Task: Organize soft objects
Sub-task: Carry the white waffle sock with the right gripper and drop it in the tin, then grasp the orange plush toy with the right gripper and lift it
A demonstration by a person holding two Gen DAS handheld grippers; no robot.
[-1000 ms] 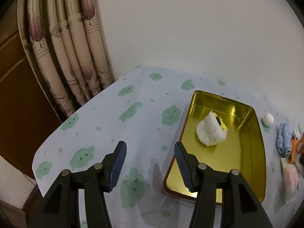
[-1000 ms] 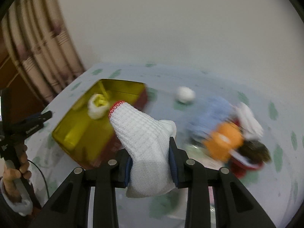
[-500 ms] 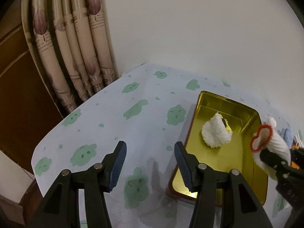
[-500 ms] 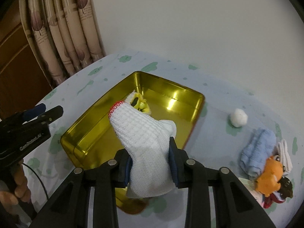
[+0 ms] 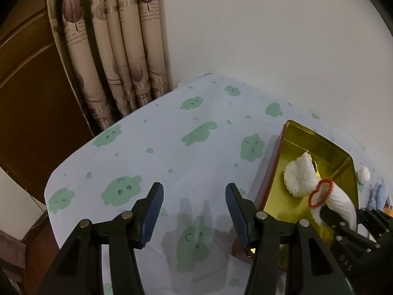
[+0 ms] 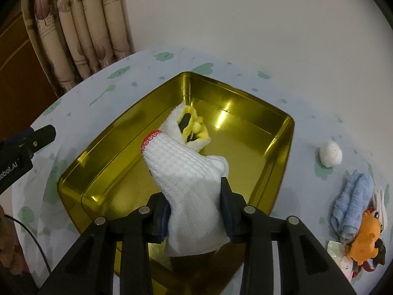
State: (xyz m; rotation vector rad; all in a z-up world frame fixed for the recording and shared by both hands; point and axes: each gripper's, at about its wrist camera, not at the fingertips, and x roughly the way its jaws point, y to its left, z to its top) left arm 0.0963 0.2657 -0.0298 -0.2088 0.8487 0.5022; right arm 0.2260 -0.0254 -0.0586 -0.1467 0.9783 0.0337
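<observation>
Right wrist view: right gripper [image 6: 194, 209] pointed steeply down over the near end of the gold tin [image 6: 282, 145], w/ a white knit glove [image 6: 189, 179] between the jaws. Jaws were narrow and opening; pads were touching the glove on both sides. Its red-trimmed cuff stuck out fwd over the tin's inside. A white-and-yellow fluffy item [image 6: 189, 127] lay on the tin floor just beyond the cuff; rest of the tin floor was bare, so room to the right and far side.

Left wrist view: left gripper [image 5: 194, 211] was tilted down over the bench [image 5: 172, 127], jaws mid-wide w/ nothing between them, hovering just beside the tin's left wall. Bare cloth stretched ahead and left up to the bench edge by the curtain [image 5: 110, 49].

Right of the tin, apart from it: a white pom-pom [image 6: 330, 156], then a blue folded cloth [image 6: 348, 204] touching an orange plush toy [image 6: 366, 241], near the bench's right edge. The wall was close behind the tin's far rim.
</observation>
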